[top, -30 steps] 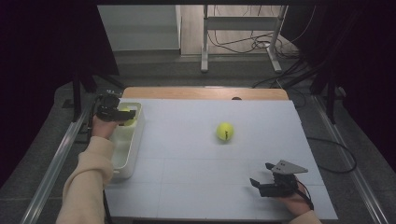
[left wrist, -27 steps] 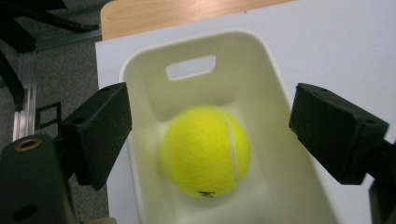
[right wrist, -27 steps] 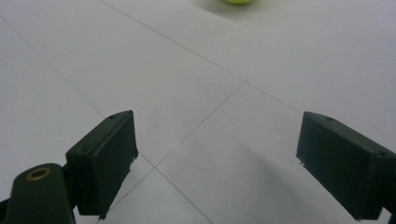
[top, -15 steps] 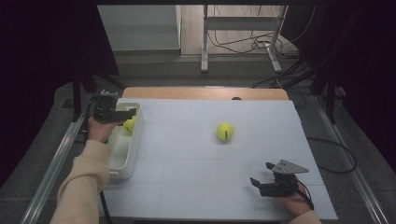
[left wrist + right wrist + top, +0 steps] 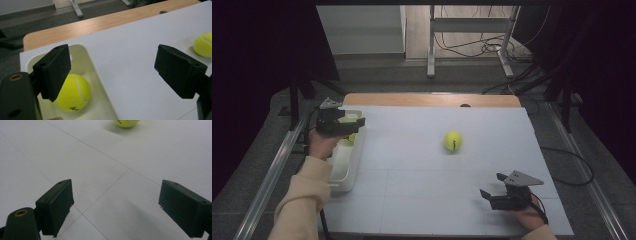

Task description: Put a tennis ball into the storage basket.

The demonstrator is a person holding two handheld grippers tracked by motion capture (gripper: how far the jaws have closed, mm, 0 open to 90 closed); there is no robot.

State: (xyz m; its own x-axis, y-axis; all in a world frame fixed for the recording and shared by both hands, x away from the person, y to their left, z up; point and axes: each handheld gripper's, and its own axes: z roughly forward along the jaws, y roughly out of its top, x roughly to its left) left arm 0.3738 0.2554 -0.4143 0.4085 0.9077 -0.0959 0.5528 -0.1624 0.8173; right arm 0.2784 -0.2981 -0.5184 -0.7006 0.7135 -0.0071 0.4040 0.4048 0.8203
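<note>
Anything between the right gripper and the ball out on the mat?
Nothing visible. Bare white mat lies between the right gripper and the tennis ball. The tray sits off at the left edge, out of that line.

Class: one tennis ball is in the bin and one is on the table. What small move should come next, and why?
Probably swing the left gripper, jaws open and empty, toward the loose tennis ball on the table; the other ball lies in the bin.

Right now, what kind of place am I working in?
Most likely a lab or test workspace, not a home. A white board marked with thin grid lines covers the table, loose cables lie on the floor beyond it, and dark screens close in both sides. A white bin holds a tennis ball.
</note>
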